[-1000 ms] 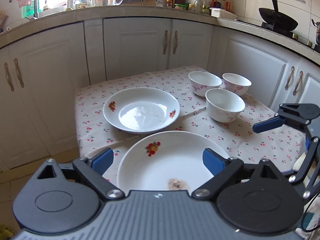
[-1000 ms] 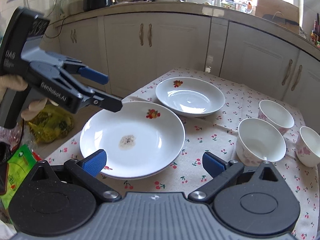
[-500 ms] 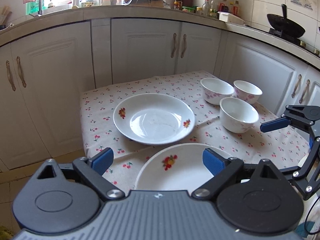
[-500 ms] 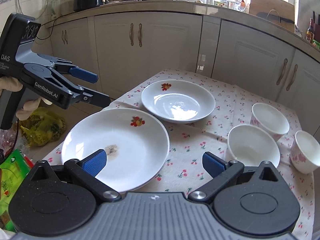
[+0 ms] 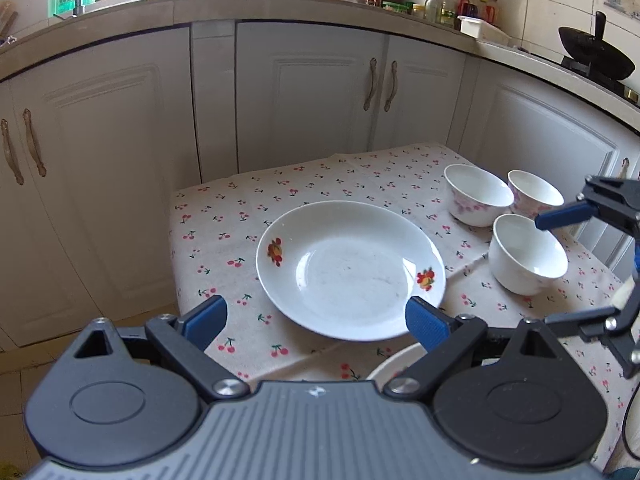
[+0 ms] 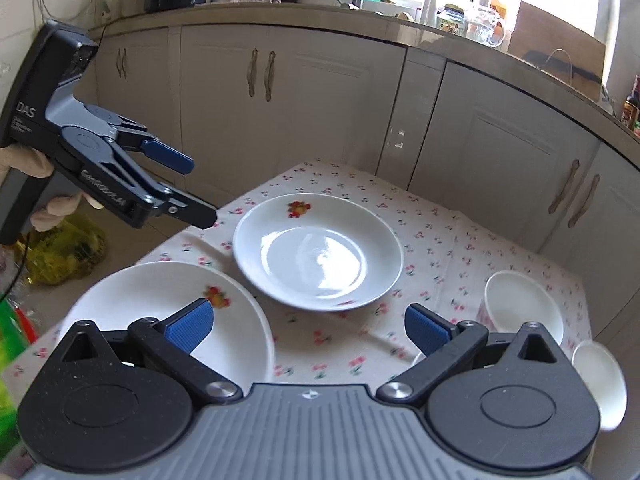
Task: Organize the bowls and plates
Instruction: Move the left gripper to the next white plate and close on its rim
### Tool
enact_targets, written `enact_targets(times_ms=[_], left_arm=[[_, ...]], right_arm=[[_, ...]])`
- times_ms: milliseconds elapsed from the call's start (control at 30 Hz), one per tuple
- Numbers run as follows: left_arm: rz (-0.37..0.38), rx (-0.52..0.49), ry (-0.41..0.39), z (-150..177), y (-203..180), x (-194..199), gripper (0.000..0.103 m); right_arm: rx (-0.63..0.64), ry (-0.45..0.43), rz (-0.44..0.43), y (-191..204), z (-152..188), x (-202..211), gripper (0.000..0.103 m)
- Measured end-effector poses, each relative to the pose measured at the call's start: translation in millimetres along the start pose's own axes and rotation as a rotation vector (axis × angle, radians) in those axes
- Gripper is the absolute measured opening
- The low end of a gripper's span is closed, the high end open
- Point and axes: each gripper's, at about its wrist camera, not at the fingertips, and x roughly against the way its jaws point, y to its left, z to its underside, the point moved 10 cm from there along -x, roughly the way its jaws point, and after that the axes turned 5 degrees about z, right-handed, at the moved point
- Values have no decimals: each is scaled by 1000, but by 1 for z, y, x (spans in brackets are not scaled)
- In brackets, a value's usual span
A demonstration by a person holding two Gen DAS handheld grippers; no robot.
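Note:
Two white plates with fruit prints lie on the cherry-print tablecloth (image 5: 248,216). The far plate (image 5: 352,272) (image 6: 318,252) sits mid-table. Only a strip of the near plate (image 5: 394,362) shows under the left fingers, while the right wrist view shows it (image 6: 160,312) at the lower left. Three white bowls (image 5: 478,194) (image 5: 534,194) (image 5: 528,254) cluster at the right. My left gripper (image 5: 316,322) (image 6: 198,192) is open and empty, just short of the far plate. My right gripper (image 6: 310,328) (image 5: 560,272) is open and empty too, hovering beside the bowls.
White cabinets (image 5: 312,92) wrap around the table on two sides under a crowded counter with a black wok (image 5: 596,52). A yellow-green bag (image 6: 60,252) lies on the floor off the table's left edge. A gloved hand (image 6: 24,162) holds the left gripper.
Both grippers have travelled forward over the table. The near plate has slid down under the left fingers, and the far plate is now closer in both views. Both stayed open.

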Motion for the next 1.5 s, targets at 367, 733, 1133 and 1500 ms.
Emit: enact_targets(times_ms=[367, 733, 1133, 1500], left_arm=[[10, 31, 20, 9, 29, -20, 95], [5, 93, 33, -6, 44, -42, 95], [79, 166, 143, -21, 50, -93, 92], [153, 185, 270, -37, 43, -134, 81]], right_arm=[[-8, 80, 29, -26, -4, -45, 103], [34, 150, -67, -33, 5, -72, 95], [20, 206, -59, -23, 21, -96, 90], [39, 205, -115, -13, 18, -110, 90]])
